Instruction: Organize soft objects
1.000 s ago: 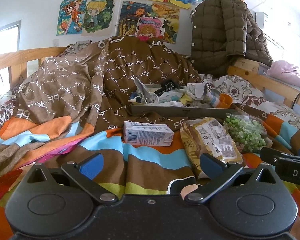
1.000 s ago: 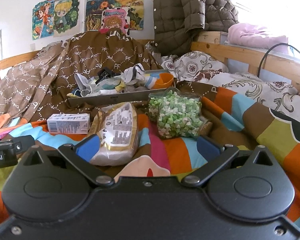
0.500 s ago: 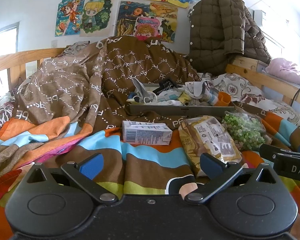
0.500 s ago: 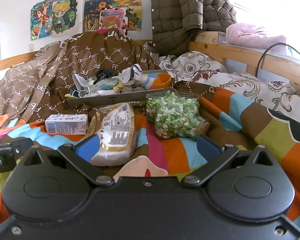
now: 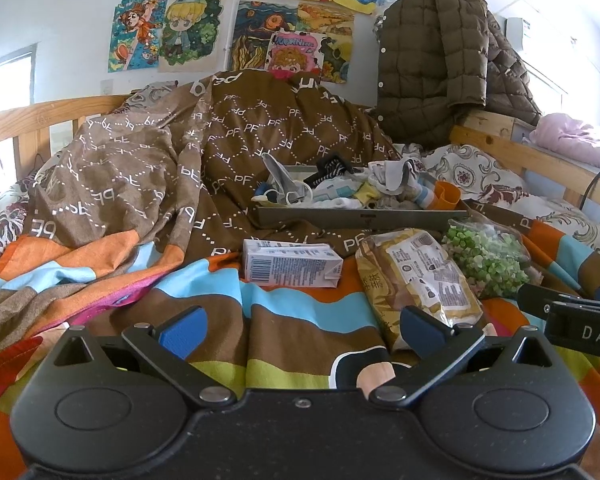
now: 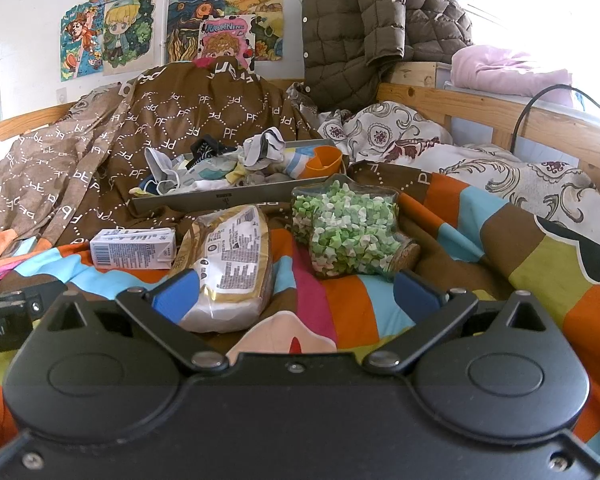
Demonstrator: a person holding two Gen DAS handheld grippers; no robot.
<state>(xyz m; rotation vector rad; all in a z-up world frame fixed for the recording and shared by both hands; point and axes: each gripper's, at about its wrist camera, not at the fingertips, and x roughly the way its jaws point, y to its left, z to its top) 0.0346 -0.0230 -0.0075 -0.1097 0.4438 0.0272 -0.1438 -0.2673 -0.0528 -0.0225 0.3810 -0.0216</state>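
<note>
Hovering over bed's near edge: left gripper (image 5: 302, 330) released, empty | right gripper (image 6: 296, 290) released, empty | carton (image 5: 290, 266), bread bag (image 6: 228, 264), star jar (image 6: 346, 234) before sock tray (image 6: 236, 196)

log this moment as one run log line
left gripper open, empty | right gripper open, empty | carton, bag, jar on bed

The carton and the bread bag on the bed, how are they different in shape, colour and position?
The carton is a rigid box with sharp edges; the bread bag is a soft, rounded pouch. The carton is white with small print; the bread bag is gold and brown with a white label. The carton lies crosswise, to the left; the bread bag lies lengthwise, toward the right gripper. Both lie on the striped bedcover, in front of the tray.
</note>
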